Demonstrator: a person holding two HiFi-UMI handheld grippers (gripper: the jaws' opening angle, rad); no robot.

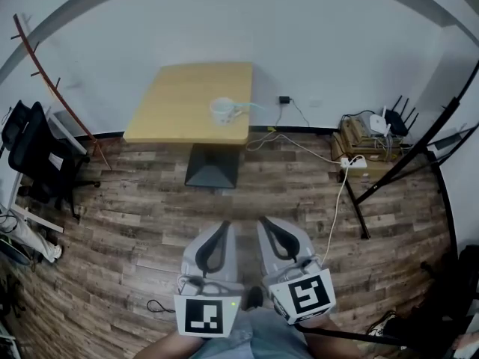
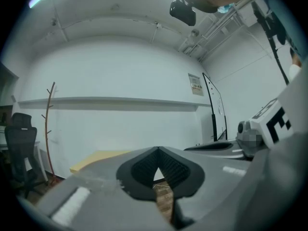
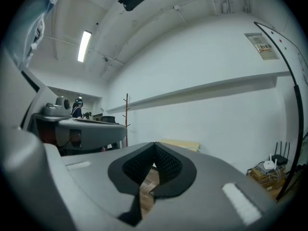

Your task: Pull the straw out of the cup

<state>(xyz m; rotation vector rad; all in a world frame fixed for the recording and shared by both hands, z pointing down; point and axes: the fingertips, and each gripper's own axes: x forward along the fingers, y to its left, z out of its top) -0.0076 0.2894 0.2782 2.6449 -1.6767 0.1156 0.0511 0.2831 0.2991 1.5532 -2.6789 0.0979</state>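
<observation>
Since the pull hasn't started yet, left hand-held gripper [image 1: 224, 226] and right hand-held gripper [image 1: 264, 222] are both pinched closed on nothing, parked by the body, probably just a ready pose. Cup [image 1: 223, 111] with its straw [image 1: 248, 108] sits on the tabletop [image 1: 183, 88], well apart.

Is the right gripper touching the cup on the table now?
Apart. In the head view, wooden floor lies between the right gripper and the cup on the table.
</observation>
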